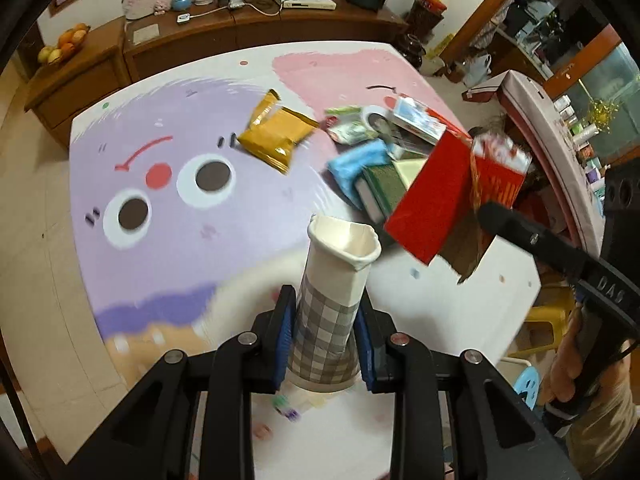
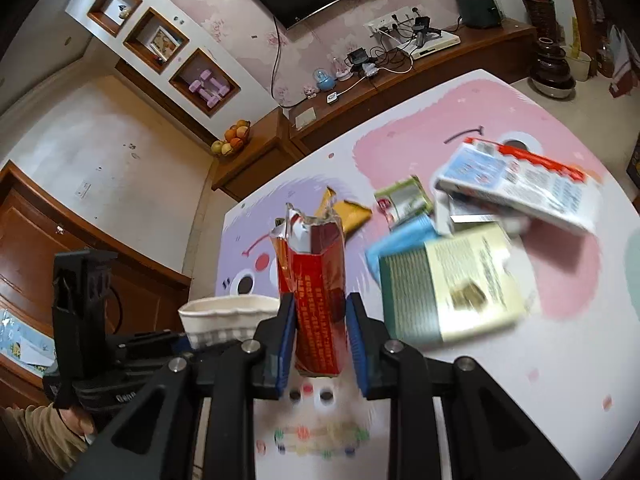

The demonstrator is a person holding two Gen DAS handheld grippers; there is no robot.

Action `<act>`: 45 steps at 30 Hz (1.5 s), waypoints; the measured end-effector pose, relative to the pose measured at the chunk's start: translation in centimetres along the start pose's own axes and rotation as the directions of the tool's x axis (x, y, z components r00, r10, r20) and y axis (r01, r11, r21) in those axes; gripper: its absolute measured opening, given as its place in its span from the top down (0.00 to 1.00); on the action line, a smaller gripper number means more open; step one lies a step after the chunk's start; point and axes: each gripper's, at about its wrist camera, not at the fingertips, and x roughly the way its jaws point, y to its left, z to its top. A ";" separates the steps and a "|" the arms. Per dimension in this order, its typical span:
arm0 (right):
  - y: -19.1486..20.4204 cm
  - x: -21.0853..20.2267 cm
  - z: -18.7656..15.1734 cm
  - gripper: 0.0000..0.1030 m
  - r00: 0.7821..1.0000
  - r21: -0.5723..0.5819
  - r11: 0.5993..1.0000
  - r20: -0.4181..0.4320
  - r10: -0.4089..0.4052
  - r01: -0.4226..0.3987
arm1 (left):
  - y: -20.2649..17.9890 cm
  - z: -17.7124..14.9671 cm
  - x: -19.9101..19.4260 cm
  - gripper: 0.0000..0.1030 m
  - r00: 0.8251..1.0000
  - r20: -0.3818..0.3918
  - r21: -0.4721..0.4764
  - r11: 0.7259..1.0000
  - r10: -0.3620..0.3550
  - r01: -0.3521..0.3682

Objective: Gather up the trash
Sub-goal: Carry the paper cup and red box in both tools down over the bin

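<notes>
A: You are working over a table (image 1: 460, 320) with a cartoon-face cover, and its near right corner is sitting close to your right side, with a yellow stool (image 1: 544, 328) just past that edge.

B: How much open room are you seeing?

A: The purple part of the cover to your left is lying bare. The clutter is crowding the pink side: a yellow snack packet (image 1: 276, 132), a blue packet (image 1: 354, 164), a green book (image 1: 384, 190) and a white carton (image 2: 520, 184), all lying close together, some overlapping.

B: And what is your left gripper (image 1: 325, 340) doing?

A: You are pinching a checked paper cup (image 1: 332, 304) with it. The blue pads (image 1: 285, 344) are pressing both sides near the base, the cup's rim (image 1: 344, 242) is dented, and the gripper is pointing steeply down at the table.

B: Your right gripper (image 2: 320, 340)?

A: It is clamping a torn red box (image 2: 316, 292), open end (image 2: 308, 220) away from you, pads pressing on both sides. From the left camera the red box (image 1: 436, 200) is hanging above the clutter, and your hand (image 1: 572, 364) is wrapping the black handle (image 1: 600, 320) beyond the table's right edge.
</notes>
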 end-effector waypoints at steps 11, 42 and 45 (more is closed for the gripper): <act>-4.3 -11.4 -12.0 0.76 1.000 -0.010 1.000 -0.008 0.020 -0.020 | -12.3 -12.9 -4.2 0.75 0.994 0.093 0.037 0.998 0.055 -0.059; -26.9 -1.6 -42.2 0.75 0.896 0.283 0.884 -0.361 -0.260 0.371 | -20.8 -38.1 21.9 0.74 0.978 -0.113 0.195 0.969 0.174 -0.150; -28.9 1.7 -43.7 0.74 0.880 0.293 0.870 -0.392 -0.268 0.396 | -20.0 -39.0 25.6 0.73 0.976 -0.123 0.198 0.968 0.180 -0.154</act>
